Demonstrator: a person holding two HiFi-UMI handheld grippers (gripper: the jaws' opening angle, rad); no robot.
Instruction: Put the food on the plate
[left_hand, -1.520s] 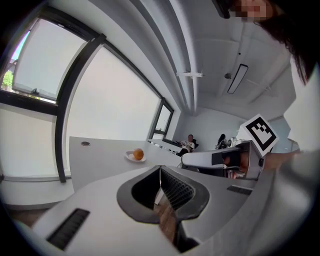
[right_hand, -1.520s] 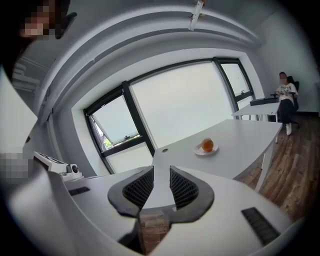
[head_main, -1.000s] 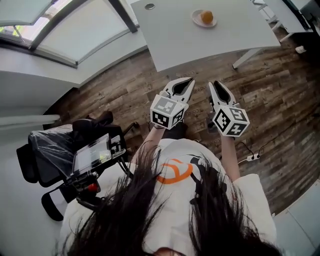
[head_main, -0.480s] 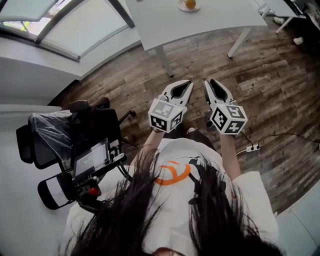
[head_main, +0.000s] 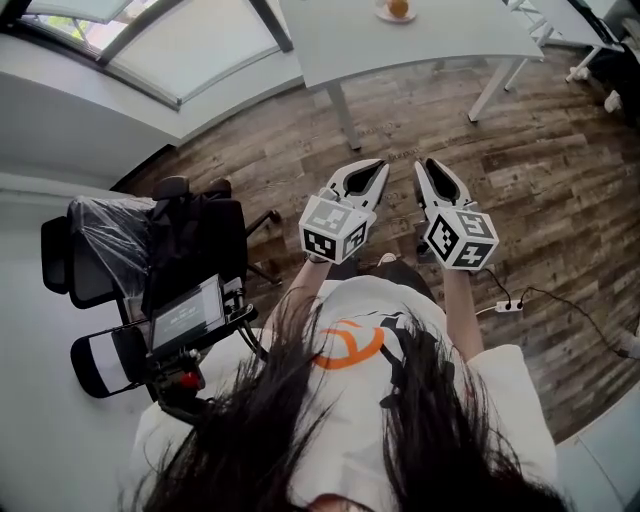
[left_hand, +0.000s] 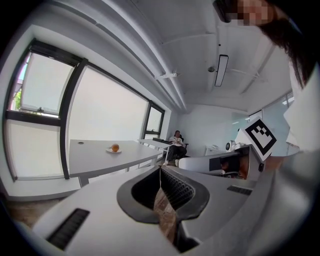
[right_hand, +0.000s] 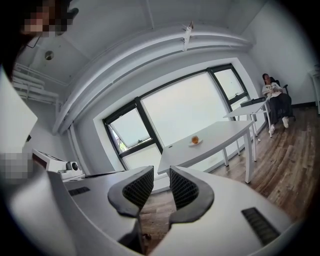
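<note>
Currently left gripper and right gripper both closed, empty. Food already sits on plate, well ahead of both tips, on table. Likely best: approach level, open late.

Long dark hair, a white short-sleeved shirt with an orange logo; white left gripper and right gripper, black-padded, carrying black-and-white marker cubes.
</note>
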